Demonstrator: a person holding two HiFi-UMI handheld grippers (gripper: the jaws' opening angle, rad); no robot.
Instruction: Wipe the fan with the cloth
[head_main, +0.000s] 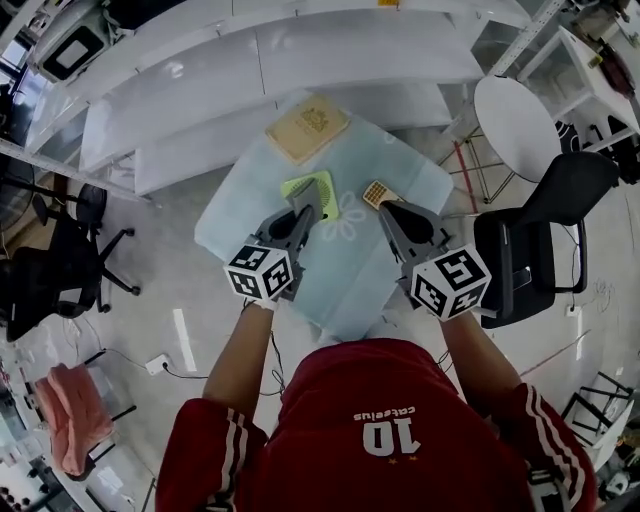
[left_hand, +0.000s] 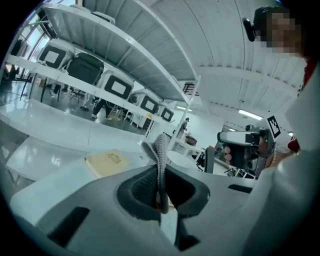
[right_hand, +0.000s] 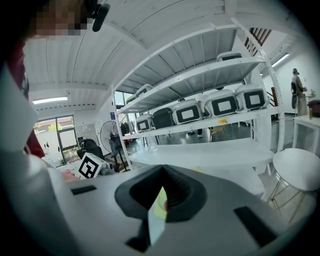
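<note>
Shows, from above, a left gripper (head_main: 303, 208) clamped on a grey knitted cloth (left_hand: 159, 150), tip over the green fan (head_main: 330, 200) at centre frame on the pale blue table (head_main: 420, 175), apparently poised to wipe. Just right, the right gripper (head_main: 386, 208), closed on nothing, seemingly held clear.

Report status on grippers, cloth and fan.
Left gripper shut on grey cloth, over yellow-green fan. Right gripper shut, empty. Orange grid piece beside fan, not blocking.
</note>
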